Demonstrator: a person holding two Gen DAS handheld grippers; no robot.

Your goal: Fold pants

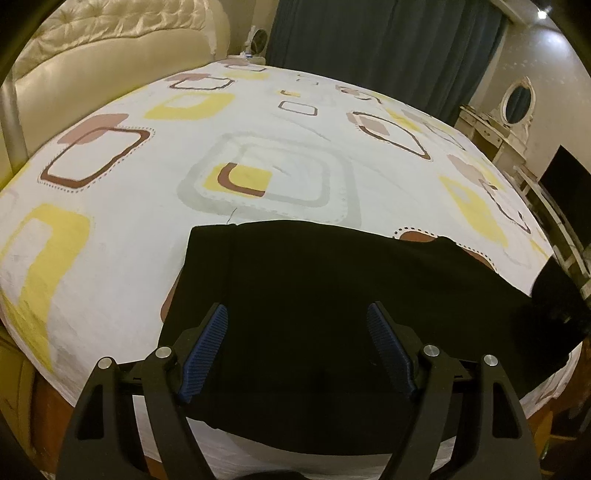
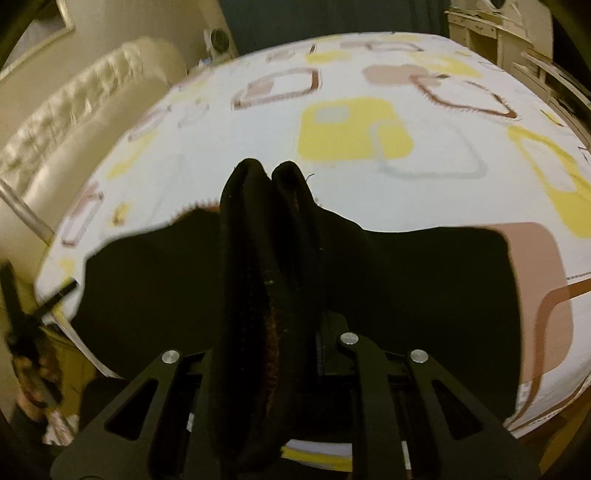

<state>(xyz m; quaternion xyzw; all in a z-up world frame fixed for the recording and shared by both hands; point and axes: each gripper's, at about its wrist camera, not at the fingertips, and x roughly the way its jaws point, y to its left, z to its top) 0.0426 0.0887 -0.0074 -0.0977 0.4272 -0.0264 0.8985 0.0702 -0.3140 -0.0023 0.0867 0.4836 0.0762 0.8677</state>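
Ahead of the left fingers lay a white bedsheet printed with yellow, brown and grey rounded squares. Beyond it, up and to the left, stood a cream tufted headboard; straight ahead hung a dark blue curtain. Far right held a white dresser with an oval mirror and a dark screen. Near the headboard sat a small round fan.

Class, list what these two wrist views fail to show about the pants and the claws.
- Right wrist view: right claw pads, buried in bunched black pants.
- Left wrist view: the pants' right end, cut off by the lens edge.
- Right wrist view: left claw, blurred.
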